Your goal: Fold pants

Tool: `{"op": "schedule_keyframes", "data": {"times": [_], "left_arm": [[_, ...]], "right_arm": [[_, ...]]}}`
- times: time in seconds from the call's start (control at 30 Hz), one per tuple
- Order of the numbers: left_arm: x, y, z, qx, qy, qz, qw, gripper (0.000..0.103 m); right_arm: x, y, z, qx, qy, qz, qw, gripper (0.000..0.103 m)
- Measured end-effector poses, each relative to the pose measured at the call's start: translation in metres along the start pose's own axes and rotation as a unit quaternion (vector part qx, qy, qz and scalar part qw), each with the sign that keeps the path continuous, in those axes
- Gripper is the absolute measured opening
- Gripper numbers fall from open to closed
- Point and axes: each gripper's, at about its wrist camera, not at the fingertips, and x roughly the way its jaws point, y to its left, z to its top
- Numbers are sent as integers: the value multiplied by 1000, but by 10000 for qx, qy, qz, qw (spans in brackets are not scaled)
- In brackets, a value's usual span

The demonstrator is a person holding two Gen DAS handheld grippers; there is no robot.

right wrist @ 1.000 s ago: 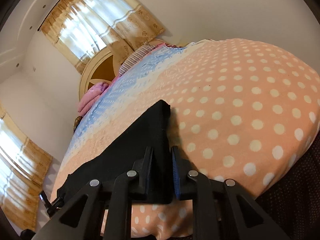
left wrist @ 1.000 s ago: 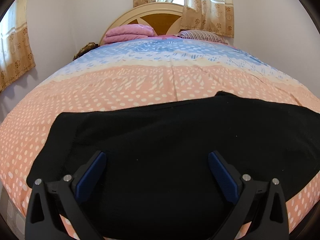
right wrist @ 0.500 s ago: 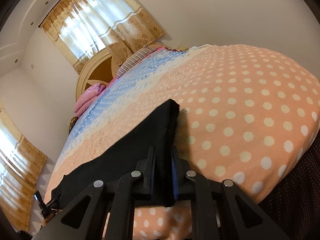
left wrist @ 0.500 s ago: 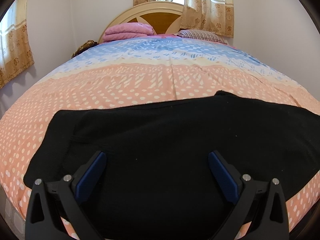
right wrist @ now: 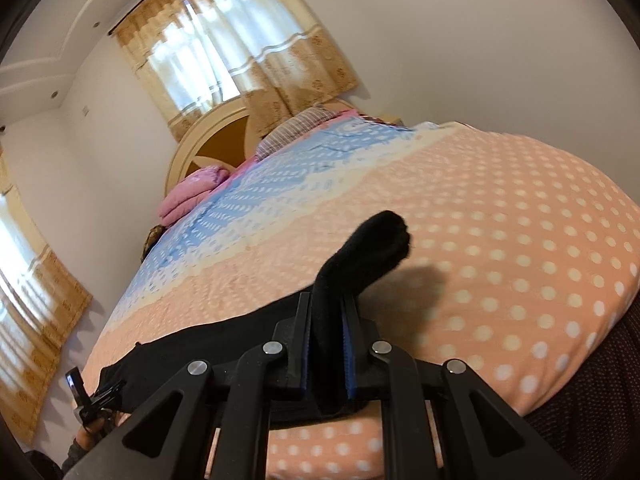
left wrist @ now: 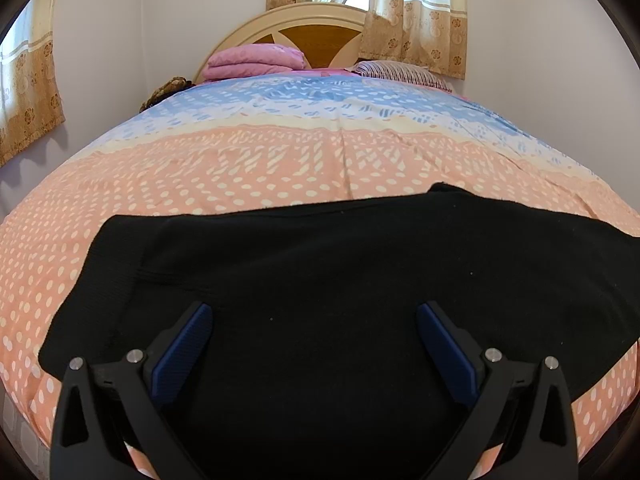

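Black pants (left wrist: 320, 288) lie spread across the near edge of the bed, waistband end at the left. My left gripper (left wrist: 314, 320) is open and empty, its blue pads hovering over the middle of the pants. My right gripper (right wrist: 326, 316) is shut on the right end of the pants (right wrist: 368, 248), which is lifted off the bedspread and curls up above the jaws, casting a shadow. The rest of the pants trail left along the bed edge in the right wrist view. The left gripper (right wrist: 86, 398) shows small at the far left there.
The bed (left wrist: 280, 168) has a peach dotted and blue patterned cover. Folded pink blanket (left wrist: 256, 60) and striped pillow (left wrist: 400, 72) lie by the headboard (left wrist: 316, 28). Curtained windows are behind and at left. Walls stand close on both sides.
My right gripper has lifted the pants end off the bed; the fabric that lay flat now stands up and curls. My left gripper has stayed open over the pants, barely moving.
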Motion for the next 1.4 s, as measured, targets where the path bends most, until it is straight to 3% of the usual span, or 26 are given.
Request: {"op": "schedule_keyframes", "data": {"times": [0.57,0.9,1.07,1.4], "left_arm": [[-2,0,-3,-45,-45,-64,10000,103],[-7,-1,-1,-132,-45,-130,9998,103],[-21,-2,5,-200,-250,-197,9993,103],[-45,-34,15,154,-446,-958,9943,103]], "right_arm": [[28,111,-19,-921,377,602,9932,13],[73,180,-49,-1557,855,942,9796,13],[98,206,-69,-1809,1115,1071,9713,13],[156,236,-117,-2315,1702,991,9527,14]]}}
